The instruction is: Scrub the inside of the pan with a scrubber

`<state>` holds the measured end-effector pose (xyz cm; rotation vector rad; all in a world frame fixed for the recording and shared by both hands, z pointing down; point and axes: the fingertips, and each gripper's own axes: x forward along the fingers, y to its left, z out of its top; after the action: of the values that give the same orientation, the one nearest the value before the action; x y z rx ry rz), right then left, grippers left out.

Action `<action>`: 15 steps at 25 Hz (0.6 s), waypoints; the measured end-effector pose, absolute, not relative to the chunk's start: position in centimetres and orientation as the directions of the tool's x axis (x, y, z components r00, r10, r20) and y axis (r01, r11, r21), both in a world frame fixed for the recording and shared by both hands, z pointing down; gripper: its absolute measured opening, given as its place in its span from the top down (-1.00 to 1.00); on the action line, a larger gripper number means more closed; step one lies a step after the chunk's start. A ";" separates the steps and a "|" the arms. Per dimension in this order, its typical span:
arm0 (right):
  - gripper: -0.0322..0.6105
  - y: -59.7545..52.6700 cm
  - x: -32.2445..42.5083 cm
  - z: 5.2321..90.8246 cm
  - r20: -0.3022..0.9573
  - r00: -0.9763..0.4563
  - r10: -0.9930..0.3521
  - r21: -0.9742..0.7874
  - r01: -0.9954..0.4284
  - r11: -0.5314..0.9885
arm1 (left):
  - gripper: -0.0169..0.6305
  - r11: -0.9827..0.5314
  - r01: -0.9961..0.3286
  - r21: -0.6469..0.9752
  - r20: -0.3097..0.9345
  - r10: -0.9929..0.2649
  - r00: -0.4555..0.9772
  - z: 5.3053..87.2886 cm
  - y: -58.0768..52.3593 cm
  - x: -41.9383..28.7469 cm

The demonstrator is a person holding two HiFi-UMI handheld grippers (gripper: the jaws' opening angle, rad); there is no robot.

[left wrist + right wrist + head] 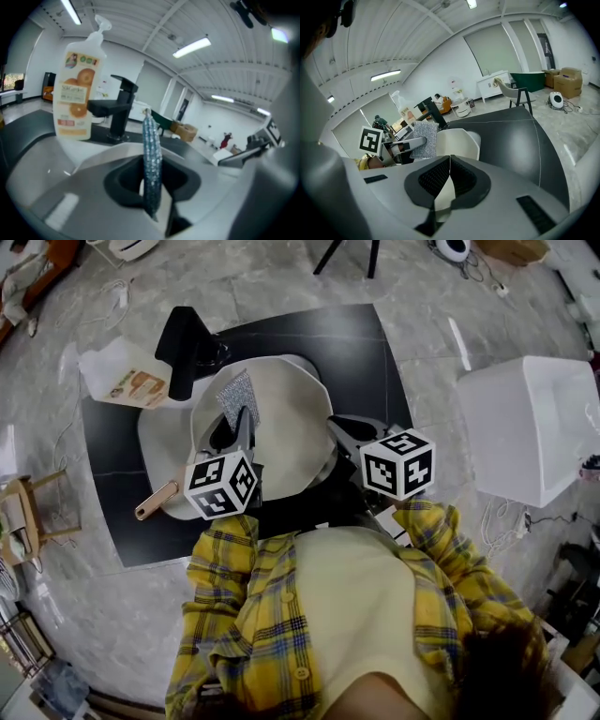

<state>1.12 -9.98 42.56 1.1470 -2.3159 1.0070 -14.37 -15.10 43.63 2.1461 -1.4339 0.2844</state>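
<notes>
Black worktop [366, 343] carries a pale sink [157, 442] left of centre, w/ the cream pan [281, 432] over it, inside facing up.

Biggest risk imo is the pan. The right gripper [333, 430] is pinched tight on the thin right rim and nothing else holds the pan, so scrub pressure from the left could lever it round or slip it out into the sink. Next, the faucet [183, 343] & soap bottle [75, 89] stand just past the pan twd the far-left corner, and a wide stroke may clip them. Smallest is the silver scrubber [238, 392]. The left gripper [242, 418] is closed on its lower end only, pad on edge over the pan's far-left part. It prob folds or pulls free if dragged hard. Contact w/ the pan: can't tell.

Pan's long axis runs handle-to-bowl, w/ the handle pointing at the near-left corner and the bowl twd the far-right.
</notes>
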 end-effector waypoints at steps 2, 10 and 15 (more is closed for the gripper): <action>0.86 -10.1 1.1 42.8 0.596 -0.588 -0.547 -0.437 -0.809 0.393 | 0.69 -0.300 -0.907 0.295 0.456 -0.790 0.410 44.2 -15.8 -14.3; 0.86 -9.6 0.9 43.4 0.612 -0.569 -0.550 -0.445 -0.822 0.355 | 0.69 -0.315 -0.933 0.176 0.472 -0.804 0.361 46.2 -17.1 -14.4; 0.86 -9.6 1.1 43.4 0.608 -0.575 -0.548 -0.455 -0.818 0.353 | 0.69 -0.323 -0.945 0.058 0.506 -0.806 0.307 47.3 -17.3 -14.6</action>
<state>1.12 -9.55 43.36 1.2025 -2.2707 1.0680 -14.58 -17.32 47.30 2.2352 -1.5713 0.5587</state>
